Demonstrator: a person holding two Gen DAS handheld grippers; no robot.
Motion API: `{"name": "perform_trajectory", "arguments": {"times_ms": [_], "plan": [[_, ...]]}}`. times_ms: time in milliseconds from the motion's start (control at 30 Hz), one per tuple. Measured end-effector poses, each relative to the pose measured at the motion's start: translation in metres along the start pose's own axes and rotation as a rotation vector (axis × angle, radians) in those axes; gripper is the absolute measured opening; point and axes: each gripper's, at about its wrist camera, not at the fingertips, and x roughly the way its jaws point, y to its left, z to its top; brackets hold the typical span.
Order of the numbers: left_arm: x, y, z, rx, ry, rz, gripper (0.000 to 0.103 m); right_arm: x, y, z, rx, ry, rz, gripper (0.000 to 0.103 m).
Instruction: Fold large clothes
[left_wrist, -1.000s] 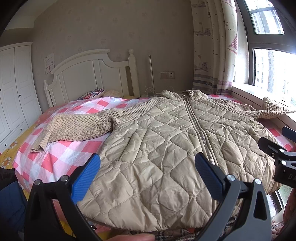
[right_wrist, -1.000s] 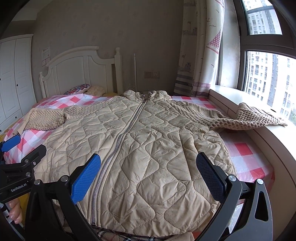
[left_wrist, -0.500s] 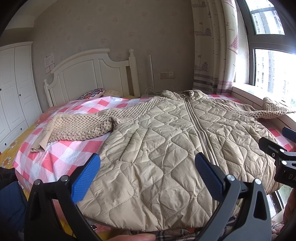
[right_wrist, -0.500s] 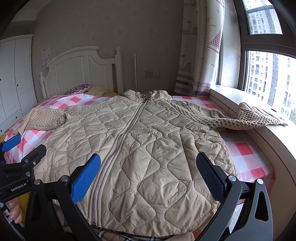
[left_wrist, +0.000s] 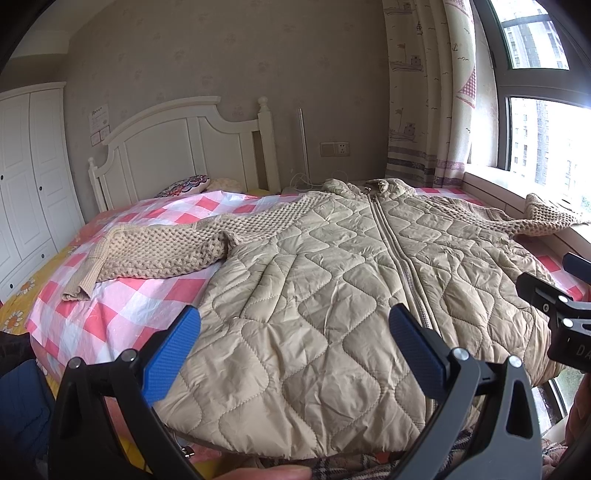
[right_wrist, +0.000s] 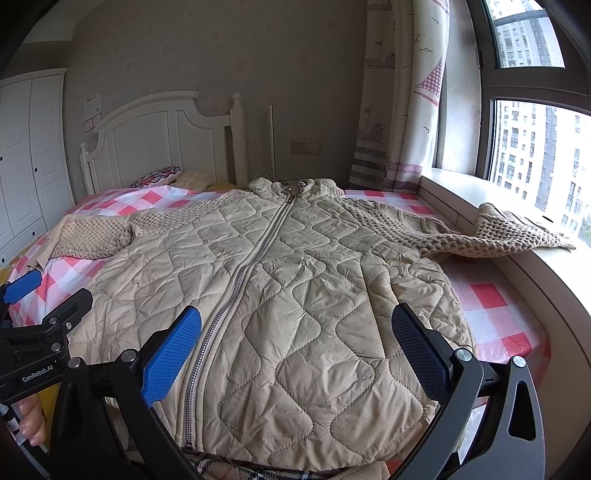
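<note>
A large beige quilted jacket (left_wrist: 332, 295) with knitted sleeves lies flat, zipped, front up on the bed; it also shows in the right wrist view (right_wrist: 295, 295). Its left sleeve (left_wrist: 155, 251) stretches over the checked sheet. Its right sleeve (right_wrist: 491, 236) rests on the windowsill. My left gripper (left_wrist: 295, 343) is open and empty, held above the hem left of the zip. My right gripper (right_wrist: 297, 343) is open and empty above the hem right of the zip. Each gripper shows at the edge of the other's view.
The bed has a pink and white checked sheet (left_wrist: 122, 306) and a white headboard (left_wrist: 184, 147). A patterned pillow (left_wrist: 184, 183) lies at the head. A white wardrobe (left_wrist: 26, 177) stands left. The windowsill (right_wrist: 517, 206) and curtain (right_wrist: 399, 110) bound the right side.
</note>
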Motion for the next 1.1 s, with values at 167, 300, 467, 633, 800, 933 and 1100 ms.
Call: {"name": "perform_trajectory", "arguments": {"times_ms": [167, 300, 467, 633, 800, 933, 1100], "plan": [[0.000, 0.000, -0.001, 0.000, 0.000, 0.000, 0.101, 0.000, 0.000, 0.000, -0.001, 0.000, -0.002, 0.099], [0.000, 0.000, 0.000, 0.000, 0.001, 0.000, 0.101, 0.000, 0.000, 0.000, -0.001, 0.001, -0.001, 0.099], [0.000, 0.001, -0.001, 0.000, 0.005, -0.002, 0.101, 0.001, 0.000, 0.000, -0.003, 0.003, -0.002, 0.099], [0.011, 0.002, 0.002, 0.009, 0.038, -0.010, 0.101, 0.008, -0.012, 0.002, 0.016, 0.017, -0.022, 0.099], [0.057, 0.005, 0.027, 0.043, 0.116, -0.039, 0.101, 0.024, -0.061, 0.015, 0.134, 0.038, -0.086, 0.099], [0.129, 0.009, 0.052, 0.078, 0.232, -0.016, 0.101, 0.046, -0.121, 0.030, 0.237, 0.033, -0.191, 0.099], [0.212, 0.021, 0.067, 0.042, 0.335, 0.056, 0.101, 0.093, -0.216, 0.052, 0.474, 0.083, -0.323, 0.099]]}}
